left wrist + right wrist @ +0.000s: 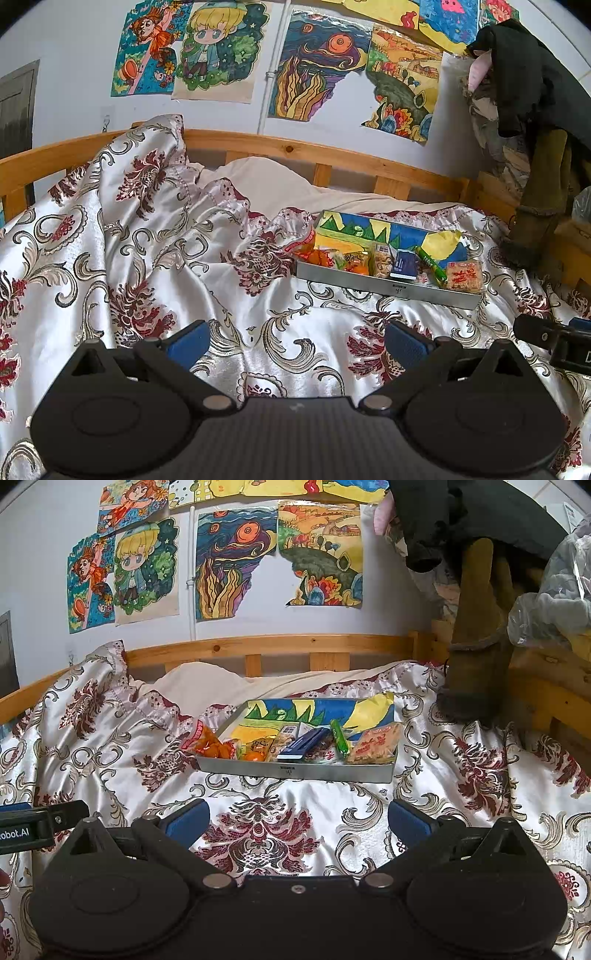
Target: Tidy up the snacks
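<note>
Snack packets fill a shallow metal tray point(295, 771) on the floral bedspread point(110, 746), while left gripper point(297, 345) and right gripper point(298, 821) hover spread wide, empty.

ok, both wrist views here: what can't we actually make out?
- Tray floor, both views: covered by snacks and a coloured drawing.
- Print on the green stick pack and dark blue pack: too small to read.
- Orange bag: unclear whether it lies inside the tray or over its rim.
- Left gripper in the right wrist view: cut off at the left edge.
- Right gripper in the left wrist view: cut off at the right edge.
</note>
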`<action>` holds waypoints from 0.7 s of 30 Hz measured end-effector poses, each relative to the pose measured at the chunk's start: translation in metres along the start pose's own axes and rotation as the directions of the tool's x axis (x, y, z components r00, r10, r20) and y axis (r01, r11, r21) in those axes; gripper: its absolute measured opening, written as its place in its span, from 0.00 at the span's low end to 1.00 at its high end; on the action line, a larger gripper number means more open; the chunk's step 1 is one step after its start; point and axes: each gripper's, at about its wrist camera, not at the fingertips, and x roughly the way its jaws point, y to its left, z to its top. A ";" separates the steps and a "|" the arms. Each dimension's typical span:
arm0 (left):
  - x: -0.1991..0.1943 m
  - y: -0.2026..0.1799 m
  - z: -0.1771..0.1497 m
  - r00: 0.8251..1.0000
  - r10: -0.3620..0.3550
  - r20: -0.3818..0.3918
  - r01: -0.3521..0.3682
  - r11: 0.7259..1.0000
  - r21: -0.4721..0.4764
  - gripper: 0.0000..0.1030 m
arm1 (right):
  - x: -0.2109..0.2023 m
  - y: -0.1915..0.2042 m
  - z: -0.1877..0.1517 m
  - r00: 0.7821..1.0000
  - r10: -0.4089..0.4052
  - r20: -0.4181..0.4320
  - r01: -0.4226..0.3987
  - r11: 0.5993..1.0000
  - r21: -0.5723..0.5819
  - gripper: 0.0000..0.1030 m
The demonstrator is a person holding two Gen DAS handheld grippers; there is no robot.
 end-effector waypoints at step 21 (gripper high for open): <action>-0.001 0.000 -0.001 1.000 -0.001 0.000 0.001 1.000 -0.009 1.00 | 0.001 0.000 -0.001 1.000 0.000 -0.010 0.000 1.000 0.004 0.99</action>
